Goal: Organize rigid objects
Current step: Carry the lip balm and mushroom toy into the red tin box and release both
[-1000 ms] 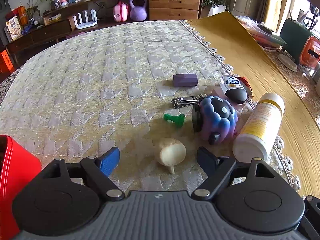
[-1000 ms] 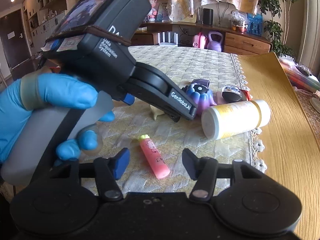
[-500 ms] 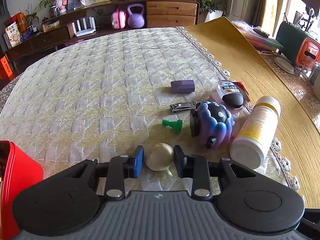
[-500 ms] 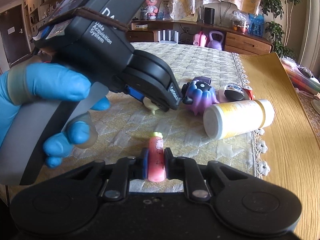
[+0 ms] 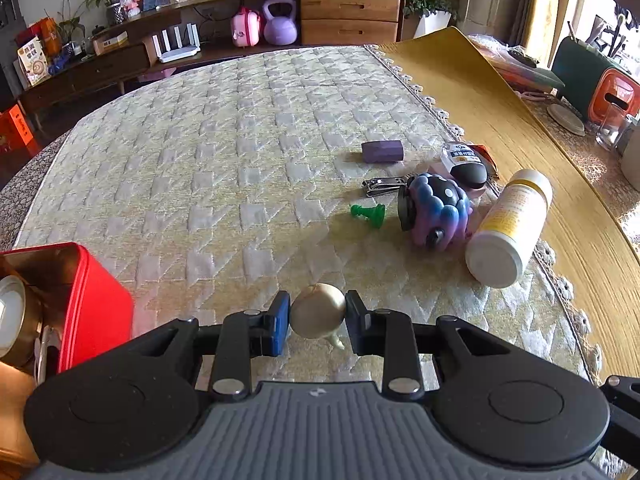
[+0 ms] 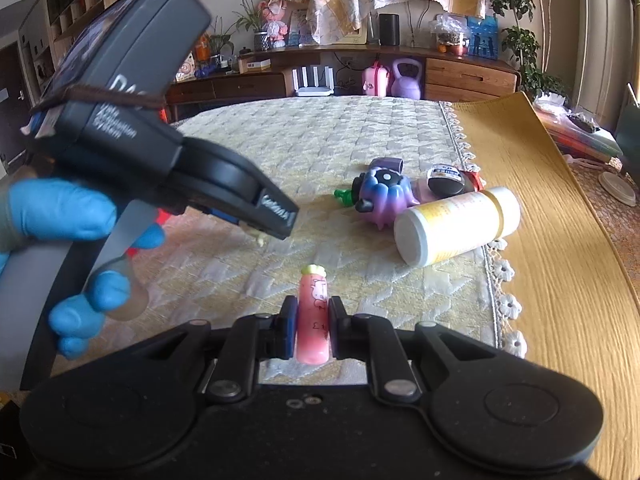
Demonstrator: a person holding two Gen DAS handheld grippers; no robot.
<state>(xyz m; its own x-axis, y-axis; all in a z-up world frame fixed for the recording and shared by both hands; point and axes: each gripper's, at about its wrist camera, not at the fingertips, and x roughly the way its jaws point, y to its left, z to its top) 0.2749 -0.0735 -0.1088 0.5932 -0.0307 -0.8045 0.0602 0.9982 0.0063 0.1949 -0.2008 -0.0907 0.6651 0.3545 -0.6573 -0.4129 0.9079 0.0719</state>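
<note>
My left gripper [image 5: 317, 322] is shut on a cream garlic-shaped toy [image 5: 318, 315], lifted just off the quilted cloth. My right gripper [image 6: 313, 328] is shut on a pink tube [image 6: 313, 316] with a yellow cap, which points away from me. In the right wrist view the left gripper's body [image 6: 160, 152] fills the upper left, held by a blue-gloved hand [image 6: 60, 212]. On the cloth lie a white and yellow bottle [image 5: 508, 228] on its side, a purple-blue knobbly toy [image 5: 438, 210], a green pawn [image 5: 368, 213], nail clippers [image 5: 382, 185] and a purple block [image 5: 382, 151].
A red tin box [image 5: 92, 304] stands open at the left edge, with a round gold tin [image 5: 16, 320] inside it. A small dark-capped bottle [image 5: 466, 162] lies behind the knobbly toy. A yellow mat [image 5: 500, 120] covers the table on the right.
Both grippers closed: the left on the garlic toy, the right on the pink tube. Both then lifted their objects slightly, and the red box came further into the left view.
</note>
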